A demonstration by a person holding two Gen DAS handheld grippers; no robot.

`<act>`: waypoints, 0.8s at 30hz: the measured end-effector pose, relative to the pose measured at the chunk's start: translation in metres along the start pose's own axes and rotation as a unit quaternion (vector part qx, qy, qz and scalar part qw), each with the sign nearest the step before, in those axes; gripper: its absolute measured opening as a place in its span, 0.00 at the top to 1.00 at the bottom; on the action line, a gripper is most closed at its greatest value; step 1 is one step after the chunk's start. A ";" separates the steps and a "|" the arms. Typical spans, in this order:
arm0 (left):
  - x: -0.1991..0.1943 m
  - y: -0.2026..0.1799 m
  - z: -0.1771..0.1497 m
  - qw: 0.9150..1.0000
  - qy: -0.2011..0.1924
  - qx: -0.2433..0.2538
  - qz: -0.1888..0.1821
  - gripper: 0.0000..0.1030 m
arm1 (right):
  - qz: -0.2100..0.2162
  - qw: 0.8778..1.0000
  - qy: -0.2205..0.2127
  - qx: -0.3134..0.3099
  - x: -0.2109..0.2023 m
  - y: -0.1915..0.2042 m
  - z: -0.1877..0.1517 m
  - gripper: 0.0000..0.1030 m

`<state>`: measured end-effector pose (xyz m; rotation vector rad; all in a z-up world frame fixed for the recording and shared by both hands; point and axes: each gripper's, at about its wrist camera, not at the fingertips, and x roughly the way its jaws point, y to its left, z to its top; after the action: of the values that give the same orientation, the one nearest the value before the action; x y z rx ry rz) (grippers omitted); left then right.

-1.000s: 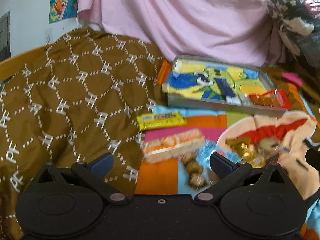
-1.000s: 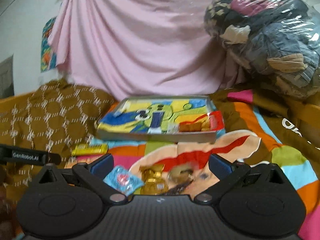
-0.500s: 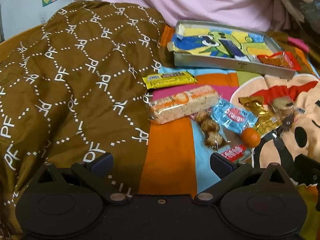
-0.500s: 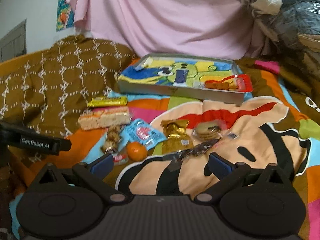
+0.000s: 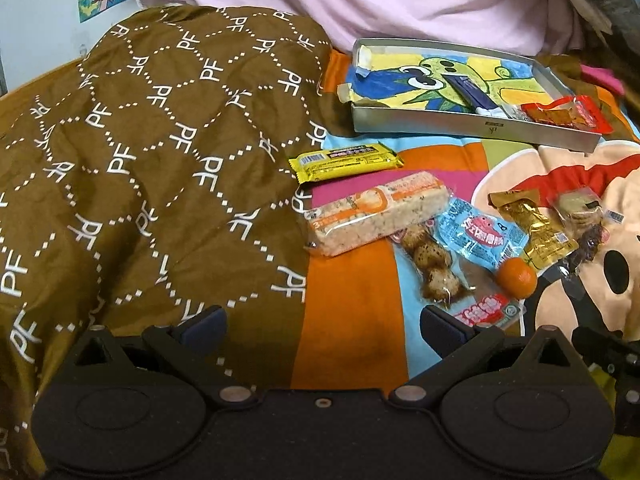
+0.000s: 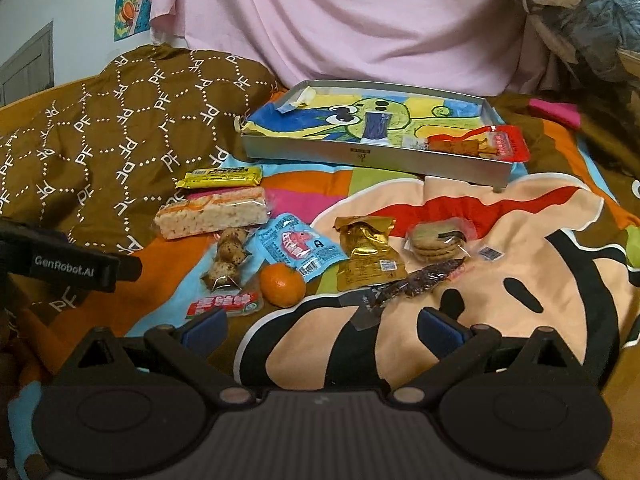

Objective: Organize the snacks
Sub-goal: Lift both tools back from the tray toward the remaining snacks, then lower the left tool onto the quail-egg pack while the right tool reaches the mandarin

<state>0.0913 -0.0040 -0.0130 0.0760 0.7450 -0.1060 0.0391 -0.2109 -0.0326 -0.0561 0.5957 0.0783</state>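
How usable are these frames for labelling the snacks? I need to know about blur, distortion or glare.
Left wrist view: sharp, wrapper print visible on the yellow bar; fisheye bends the tray edges. Right wrist view: sharp too, the orange crisp, mild glare on the gold packet, corners vignetted dark.

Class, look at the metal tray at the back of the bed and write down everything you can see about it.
The metal tray is a shallow rectangular pan of dull grey metal with low upright walls and a small mark on its front wall. A cartoon drawing of a green creature on blue and yellow lines its floor. It lies on the colourful blanket, in front of the pink cloth. A red snack packet rests in its right front corner, overhanging the rim. Neither gripper touches it.
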 end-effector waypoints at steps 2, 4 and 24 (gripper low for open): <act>0.005 -0.001 0.002 1.000 0.000 -0.001 -0.003 0.01 | 0.002 1.000 0.002 -0.001 0.003 0.001 0.000 0.00; 0.012 -0.002 0.003 1.000 0.008 -0.007 -0.012 0.01 | 0.003 1.000 0.004 -0.005 0.006 0.002 0.000 0.00; 0.070 -0.014 0.031 0.991 0.023 -0.068 -0.111 0.01 | 0.019 0.999 -0.012 -0.037 0.049 -0.003 0.016 0.00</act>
<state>0.1615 -0.0258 -0.0378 -0.1345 0.8030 -0.2652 0.0885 -0.2103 -0.0467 -0.1160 0.5700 0.1382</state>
